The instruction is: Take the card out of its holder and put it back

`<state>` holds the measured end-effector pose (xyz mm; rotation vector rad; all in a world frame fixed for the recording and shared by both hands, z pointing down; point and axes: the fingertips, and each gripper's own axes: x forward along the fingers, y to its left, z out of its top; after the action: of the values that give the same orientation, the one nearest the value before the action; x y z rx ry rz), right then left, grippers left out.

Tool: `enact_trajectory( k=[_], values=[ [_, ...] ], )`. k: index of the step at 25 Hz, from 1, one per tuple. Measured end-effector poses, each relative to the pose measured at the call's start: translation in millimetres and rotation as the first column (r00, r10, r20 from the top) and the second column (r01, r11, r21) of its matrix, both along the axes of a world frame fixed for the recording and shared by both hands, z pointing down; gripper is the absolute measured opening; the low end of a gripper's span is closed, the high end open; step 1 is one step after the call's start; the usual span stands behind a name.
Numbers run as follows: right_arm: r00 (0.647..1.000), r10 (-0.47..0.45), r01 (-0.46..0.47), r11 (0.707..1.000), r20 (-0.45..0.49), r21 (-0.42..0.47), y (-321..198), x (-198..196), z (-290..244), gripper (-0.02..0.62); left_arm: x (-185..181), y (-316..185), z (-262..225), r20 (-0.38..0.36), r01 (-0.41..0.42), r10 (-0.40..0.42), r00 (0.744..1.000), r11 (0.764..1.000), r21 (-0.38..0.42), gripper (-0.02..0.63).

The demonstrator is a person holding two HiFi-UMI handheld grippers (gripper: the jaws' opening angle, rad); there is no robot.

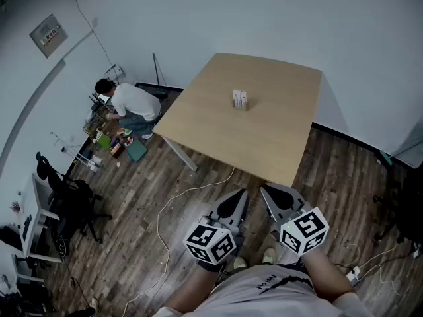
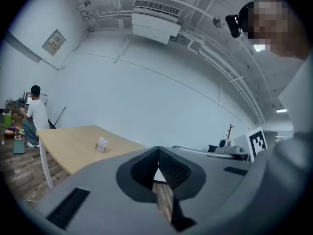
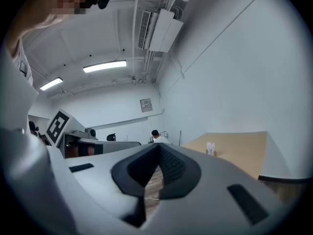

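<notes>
While both grippers hang close to the body, the card holder (image 1: 240, 100), card seated and upright, stands mid-table (image 1: 264, 137), well apart at 12 o'clock. Left gripper (image 1: 234, 200) and right gripper (image 1: 277, 200): jaws closed tip to tip, nothing held. The holder lies straight ahead of the left and at 11 o'clock from the right; neither is clearly nearer.

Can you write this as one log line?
stage: not started | left gripper: shut, empty | right gripper: shut, empty | card holder: on table, untouched
</notes>
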<state>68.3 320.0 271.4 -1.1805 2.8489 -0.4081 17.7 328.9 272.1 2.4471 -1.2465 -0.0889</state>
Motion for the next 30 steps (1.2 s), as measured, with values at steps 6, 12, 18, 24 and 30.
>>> enact_trajectory(
  k=[6,12,18,24,30],
  values=[
    [1.000,-0.011,0.011,1.000,0.004,0.002,-9.4,13.0,-1.0,0.012,12.5,-9.9,2.6,0.007,0.014,-0.014,1.000,1.000,-0.005,0.014],
    [0.998,-0.036,0.036,0.999,0.047,-0.005,-22.8,20.6,-2.7,0.012,12.5,-23.0,4.3,0.018,0.044,-0.044,0.999,0.999,-0.012,0.014],
    [0.996,-0.058,0.059,0.998,0.064,-0.009,-46.1,12.1,-0.8,0.012,-6.2,-47.9,5.2,0.032,0.073,-0.073,0.997,0.997,-0.008,0.014],
    [0.998,-0.044,0.044,0.999,0.039,-0.015,-95.7,-7.0,9.3,0.012,-31.7,-100.9,17.4,0.025,0.060,-0.059,0.998,0.998,-0.014,0.014],
    [1.000,0.030,-0.030,0.999,-0.004,-0.022,-169.0,-34.4,17.0,0.012,-60.2,-176.5,25.9,0.023,-0.013,0.013,1.000,1.000,-0.002,0.014]
  ],
)
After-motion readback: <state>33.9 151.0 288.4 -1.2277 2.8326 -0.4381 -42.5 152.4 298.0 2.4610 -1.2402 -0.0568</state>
